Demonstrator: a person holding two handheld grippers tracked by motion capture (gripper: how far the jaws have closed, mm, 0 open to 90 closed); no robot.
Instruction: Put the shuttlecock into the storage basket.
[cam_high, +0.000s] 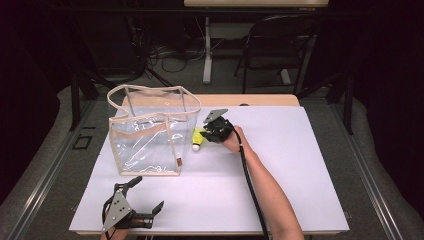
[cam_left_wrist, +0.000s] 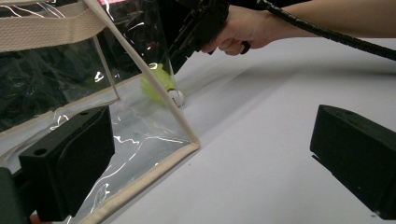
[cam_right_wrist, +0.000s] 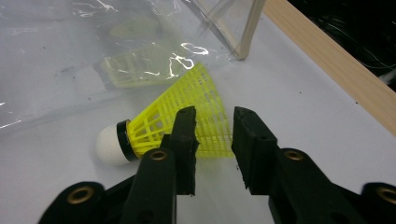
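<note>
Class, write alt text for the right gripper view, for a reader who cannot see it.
A yellow shuttlecock lies on its side on a white table, its skirt edge between the right gripper's two open black fingers. Behind it stands a clear plastic bag.

- A table with a pale wooden top carries a white sheet that covers nearly all of it; bare wood shows as a strip along the far edge.
- A clear plastic bag with beige trim stands upright and open on the left half of the sheet, toward the far side.
- A yellow shuttlecock with a white cork lies on its side on the sheet, just right of the bag.
</note>
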